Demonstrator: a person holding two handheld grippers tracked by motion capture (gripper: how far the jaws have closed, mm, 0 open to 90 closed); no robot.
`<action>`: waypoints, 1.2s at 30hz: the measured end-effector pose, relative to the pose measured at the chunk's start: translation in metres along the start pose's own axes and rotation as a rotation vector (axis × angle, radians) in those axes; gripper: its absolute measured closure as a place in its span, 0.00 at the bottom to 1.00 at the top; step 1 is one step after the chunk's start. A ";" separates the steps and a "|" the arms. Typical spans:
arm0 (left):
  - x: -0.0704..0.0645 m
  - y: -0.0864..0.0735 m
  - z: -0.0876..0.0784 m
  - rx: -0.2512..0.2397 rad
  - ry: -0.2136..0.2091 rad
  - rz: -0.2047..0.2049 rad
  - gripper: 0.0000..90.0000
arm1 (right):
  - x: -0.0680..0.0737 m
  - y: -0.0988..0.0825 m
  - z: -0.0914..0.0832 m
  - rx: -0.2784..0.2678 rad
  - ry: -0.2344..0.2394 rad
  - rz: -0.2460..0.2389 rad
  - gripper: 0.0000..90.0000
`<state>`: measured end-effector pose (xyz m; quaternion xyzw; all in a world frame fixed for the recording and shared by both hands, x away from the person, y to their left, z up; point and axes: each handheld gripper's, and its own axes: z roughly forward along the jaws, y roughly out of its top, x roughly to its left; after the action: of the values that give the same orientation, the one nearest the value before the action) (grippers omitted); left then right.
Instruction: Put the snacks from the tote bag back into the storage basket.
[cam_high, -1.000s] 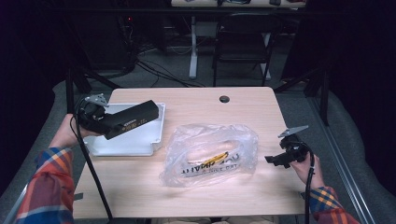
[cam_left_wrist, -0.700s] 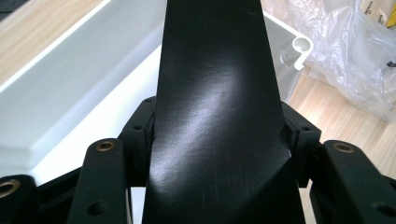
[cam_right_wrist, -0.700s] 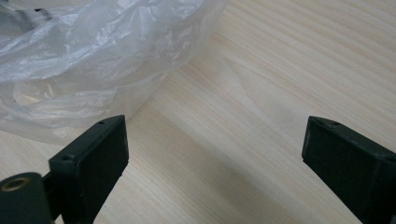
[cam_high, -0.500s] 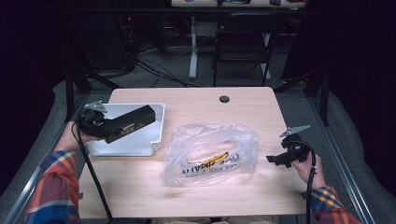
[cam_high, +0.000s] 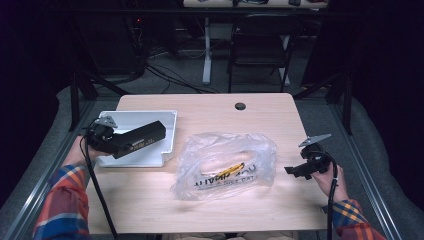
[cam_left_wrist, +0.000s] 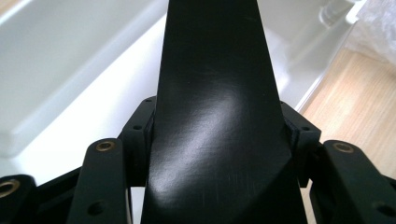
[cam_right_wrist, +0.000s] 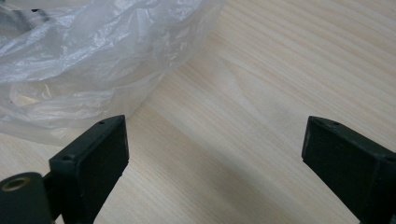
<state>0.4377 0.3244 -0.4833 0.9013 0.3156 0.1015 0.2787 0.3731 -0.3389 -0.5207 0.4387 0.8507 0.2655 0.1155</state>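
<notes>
A long black box (cam_high: 139, 139) is clamped between the jaws of my left gripper (cam_high: 119, 146), low over the white tray (cam_high: 142, 119) at the table's left. In the left gripper view the box (cam_left_wrist: 215, 93) runs away from me between both pads, with the tray (cam_left_wrist: 70, 70) right under it. My right gripper (cam_high: 299, 170) rests at the table's right edge, jaws wide open and empty. Its view shows bare wood between the jaws (cam_right_wrist: 215, 154) and the clear plastic bag (cam_right_wrist: 93, 56) to the upper left.
The crumpled clear bag (cam_high: 225, 162) lies mid-table with a yellow and black item (cam_high: 231, 170) inside. A dark cable hole (cam_high: 240, 106) sits near the far edge. A chair (cam_high: 260, 45) and cables stand on the floor beyond the table.
My left gripper has sunk with the black box, bringing it down closer over the tray and a bit nearer to me. The right gripper and the bag have stayed put.
</notes>
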 end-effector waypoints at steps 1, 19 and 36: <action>0.000 0.000 0.003 0.003 0.001 -0.001 0.48 | 0.000 0.000 0.000 0.000 0.000 0.001 0.08; 0.007 -0.008 0.035 0.004 -0.034 0.052 0.48 | 0.001 0.000 0.002 0.006 -0.001 -0.002 0.08; 0.015 -0.011 0.050 0.210 -0.008 -0.042 0.33 | 0.005 0.001 0.002 0.006 -0.001 -0.005 0.08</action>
<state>0.4614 0.3188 -0.5306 0.9192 0.3420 0.0586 0.1861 0.3711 -0.3336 -0.5214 0.4370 0.8526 0.2626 0.1151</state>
